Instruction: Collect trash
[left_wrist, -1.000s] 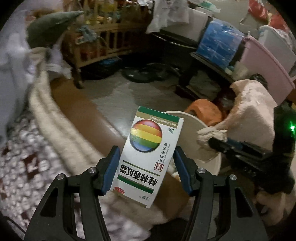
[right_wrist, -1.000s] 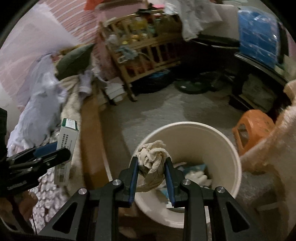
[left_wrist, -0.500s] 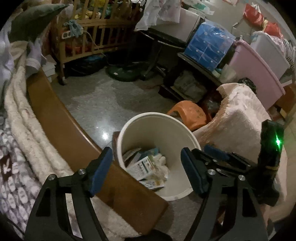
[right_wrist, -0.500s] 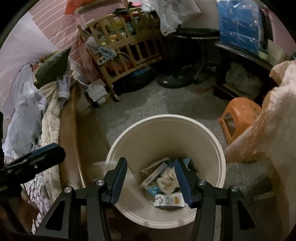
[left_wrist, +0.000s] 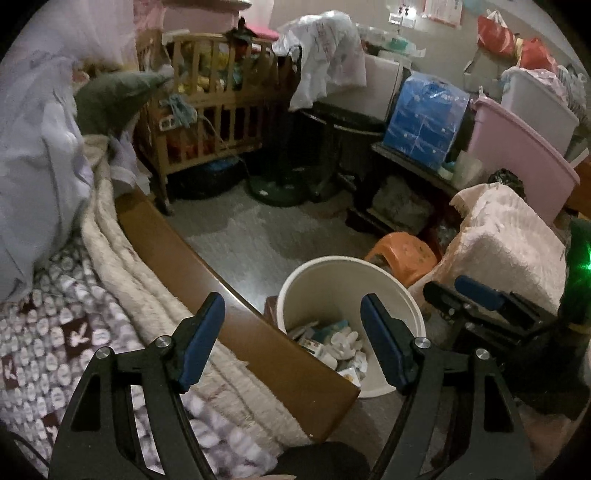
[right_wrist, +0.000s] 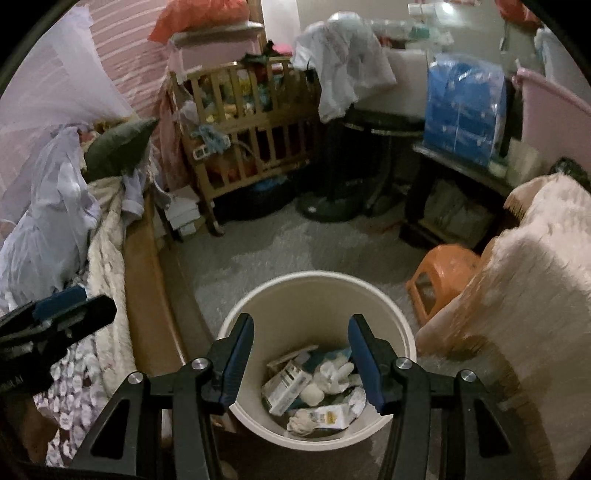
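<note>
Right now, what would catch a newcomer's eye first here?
The white bin on the floor by the bed, with boxes and tissues inside. Both grippers hover open and empty over it: left, right. Behind stands a cluttered wooden crib.

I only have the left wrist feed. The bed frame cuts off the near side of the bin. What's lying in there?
Observer: On the right wrist view the whole white bin shows. A small white carton lies tilted left of centre, beside a crumpled tissue wad.
Operator: Anything at the near wall?
Observer: Yes, a flat white pack with a yellow mark and another tissue wad lie there.
Operator: Is the right gripper holding something? I see it only side-on.
Observer: No. The right gripper has its fingers apart, with nothing between them; the bin's contents show through the gap.
</note>
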